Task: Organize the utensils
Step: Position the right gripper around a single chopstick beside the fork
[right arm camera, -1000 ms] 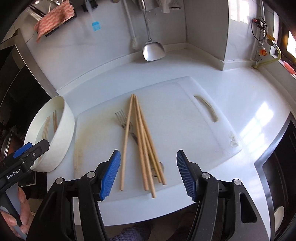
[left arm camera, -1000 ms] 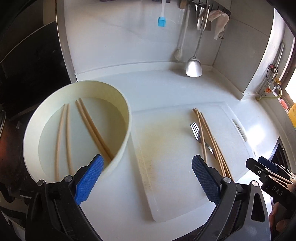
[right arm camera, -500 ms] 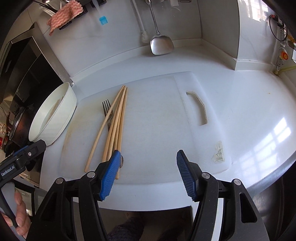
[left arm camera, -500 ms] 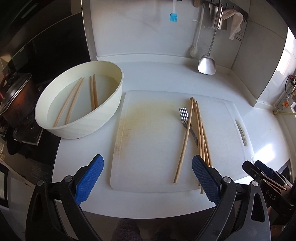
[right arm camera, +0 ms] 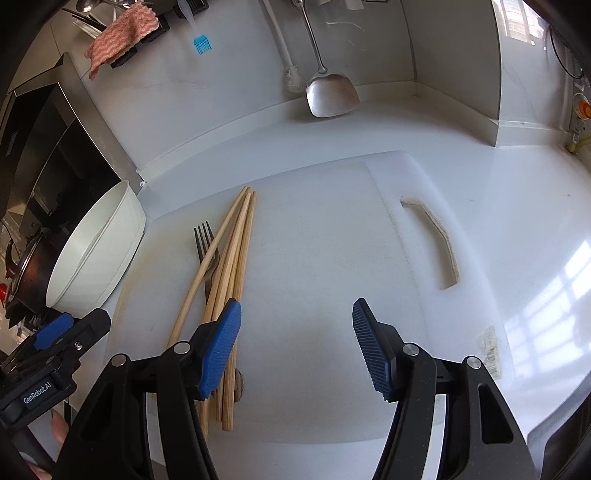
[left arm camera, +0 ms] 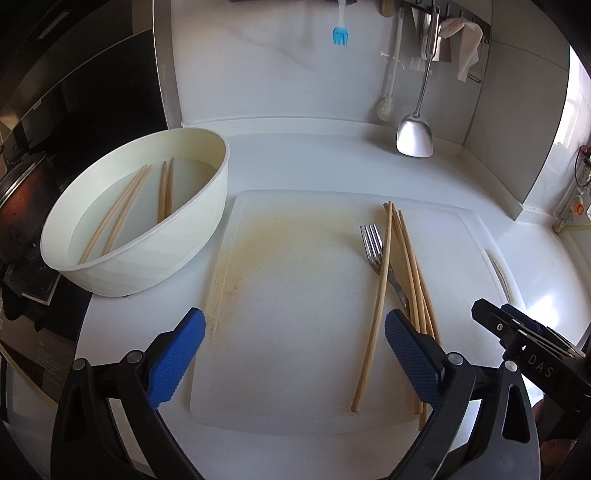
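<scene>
Several wooden chopsticks (left arm camera: 384, 280) (right arm camera: 236, 251) lie in a loose bundle on a white cutting board (left arm camera: 295, 280) (right arm camera: 325, 236), crossing a metal fork (left arm camera: 373, 243) (right arm camera: 205, 242). A cream oval basin (left arm camera: 147, 254) (right arm camera: 99, 254) left of the board holds more chopsticks (left arm camera: 122, 210). My left gripper (left arm camera: 293, 349) is open over the board's near edge, its right pad beside the bundle's near ends. My right gripper (right arm camera: 295, 343) is open with nothing between its pads; its left pad (right arm camera: 221, 343) overlaps the bundle's near ends.
A steel spatula (left arm camera: 415, 136) (right arm camera: 330, 92), a white brush (left arm camera: 386, 107) and a blue silicone brush (left arm camera: 340, 36) (right arm camera: 202, 44) hang at the back wall. A pink cloth (right arm camera: 122, 35) hangs top left. A dark stove and pot (left arm camera: 22, 206) sit left of the basin.
Both grippers have dropped lower and swung, so the board and bundle look closer and sit differently in view. The left view shifted from the basin to the board. No utensil moved; jaws unchanged.
</scene>
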`<state>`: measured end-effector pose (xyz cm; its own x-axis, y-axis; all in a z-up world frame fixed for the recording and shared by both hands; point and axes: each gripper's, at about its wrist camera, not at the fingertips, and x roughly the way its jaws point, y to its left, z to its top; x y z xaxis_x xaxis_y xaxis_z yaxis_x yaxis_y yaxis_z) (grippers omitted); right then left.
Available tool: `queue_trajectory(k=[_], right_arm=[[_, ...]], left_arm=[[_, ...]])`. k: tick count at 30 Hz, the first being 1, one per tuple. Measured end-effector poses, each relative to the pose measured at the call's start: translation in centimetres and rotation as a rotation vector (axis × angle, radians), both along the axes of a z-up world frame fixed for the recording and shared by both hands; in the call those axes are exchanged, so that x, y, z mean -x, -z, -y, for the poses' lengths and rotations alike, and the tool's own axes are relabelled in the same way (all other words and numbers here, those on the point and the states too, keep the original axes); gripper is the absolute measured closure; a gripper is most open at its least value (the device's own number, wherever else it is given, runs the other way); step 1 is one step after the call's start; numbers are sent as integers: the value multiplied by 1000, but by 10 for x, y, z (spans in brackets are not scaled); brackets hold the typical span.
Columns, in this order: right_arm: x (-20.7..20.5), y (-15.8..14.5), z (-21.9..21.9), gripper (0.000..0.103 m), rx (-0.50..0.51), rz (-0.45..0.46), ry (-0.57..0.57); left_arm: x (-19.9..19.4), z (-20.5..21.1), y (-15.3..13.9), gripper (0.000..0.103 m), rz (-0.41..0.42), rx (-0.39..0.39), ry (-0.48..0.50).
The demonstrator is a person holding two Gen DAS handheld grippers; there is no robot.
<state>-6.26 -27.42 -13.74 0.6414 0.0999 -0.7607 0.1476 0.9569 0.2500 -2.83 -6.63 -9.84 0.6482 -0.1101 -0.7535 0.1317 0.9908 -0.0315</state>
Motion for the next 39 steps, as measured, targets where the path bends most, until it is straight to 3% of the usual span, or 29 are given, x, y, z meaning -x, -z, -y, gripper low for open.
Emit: queue_trajectory(k=[12,39], right_arm=[[-16,17,-15,43,31,3,-7],[-27,19,-30,43,161,-15,-29]], left_arm=[[-9,0,21,7,-1,13,21],[-12,-9,24,7,-13,33,9]])
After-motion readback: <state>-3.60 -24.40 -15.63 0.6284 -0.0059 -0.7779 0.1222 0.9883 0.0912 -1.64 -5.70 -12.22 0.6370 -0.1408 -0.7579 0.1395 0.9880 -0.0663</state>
